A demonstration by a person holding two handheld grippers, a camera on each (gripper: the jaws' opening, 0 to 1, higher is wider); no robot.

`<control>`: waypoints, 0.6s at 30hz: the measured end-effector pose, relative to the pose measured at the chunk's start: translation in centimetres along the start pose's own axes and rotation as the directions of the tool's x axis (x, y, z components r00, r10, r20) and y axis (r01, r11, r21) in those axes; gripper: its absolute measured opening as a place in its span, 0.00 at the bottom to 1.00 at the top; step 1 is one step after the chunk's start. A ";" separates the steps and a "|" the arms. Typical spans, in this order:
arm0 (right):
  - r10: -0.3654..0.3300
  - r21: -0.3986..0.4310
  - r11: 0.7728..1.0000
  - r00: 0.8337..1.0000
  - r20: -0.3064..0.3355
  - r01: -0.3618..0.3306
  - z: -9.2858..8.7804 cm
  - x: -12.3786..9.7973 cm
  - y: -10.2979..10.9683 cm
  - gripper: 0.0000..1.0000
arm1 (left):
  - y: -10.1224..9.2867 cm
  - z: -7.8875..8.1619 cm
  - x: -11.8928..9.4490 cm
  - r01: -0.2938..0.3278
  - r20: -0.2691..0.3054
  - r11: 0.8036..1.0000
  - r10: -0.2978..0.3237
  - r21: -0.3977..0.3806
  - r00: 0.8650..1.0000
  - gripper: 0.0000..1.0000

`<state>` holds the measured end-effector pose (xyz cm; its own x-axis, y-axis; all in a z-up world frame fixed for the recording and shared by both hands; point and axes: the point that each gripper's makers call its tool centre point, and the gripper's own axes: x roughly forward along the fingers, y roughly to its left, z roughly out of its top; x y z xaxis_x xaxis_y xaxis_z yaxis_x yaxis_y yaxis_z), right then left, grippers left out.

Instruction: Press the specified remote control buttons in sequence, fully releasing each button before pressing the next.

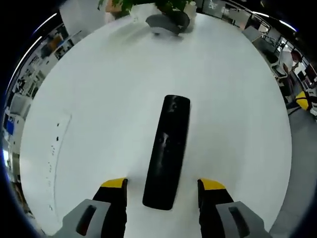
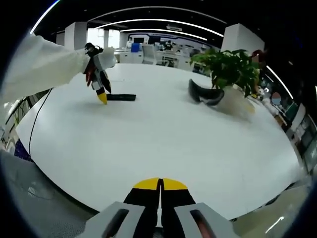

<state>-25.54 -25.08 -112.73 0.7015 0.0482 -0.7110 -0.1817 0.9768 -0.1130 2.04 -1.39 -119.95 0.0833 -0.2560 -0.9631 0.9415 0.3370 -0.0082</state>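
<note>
A long black remote control [image 1: 167, 151] lies flat on the white table [image 1: 99, 109], pointing away from me. My left gripper [image 1: 162, 184] is open, its yellow-tipped fingers [image 1: 115, 184] straddling the remote's near end without touching it. In the right gripper view the same remote [image 2: 121, 97] lies far off at the upper left, with the left gripper [image 2: 101, 94] held over its end by a white-sleeved arm [image 2: 42, 64]. My right gripper [image 2: 160, 184] is shut with nothing in it, low near the table's near edge.
A grey curved object [image 1: 166, 23] rests at the far side beside a potted green plant [image 2: 229, 69]. A thin black cable [image 2: 37, 116] runs along the table's left edge. Office desks and chairs stand beyond the table.
</note>
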 end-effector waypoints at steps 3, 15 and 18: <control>-0.002 -0.002 1.000 1.000 0.000 0.002 0.0 0.0 0.0 0.00 | 0.0 -0.2 0.0 0.008 -0.017 1.000 -0.007 0.025 1.000 0.57; -0.002 -0.003 1.000 1.000 -0.012 0.002 -0.2 0.1 0.0 0.00 | -0.4 -0.5 -0.3 0.022 -0.133 0.994 -0.007 0.111 0.991 0.35; -0.007 -0.010 1.000 1.000 -0.012 0.007 -0.2 0.1 -0.1 0.00 | -0.6 -0.7 -0.3 0.020 -0.141 0.992 -0.002 0.122 0.990 0.25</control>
<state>-25.55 -25.20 -112.94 0.6942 0.0387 -0.7188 -0.1835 0.9751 -0.1247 1.20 -0.82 -119.82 0.0340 -0.1265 -0.9914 0.9756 0.2193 0.0055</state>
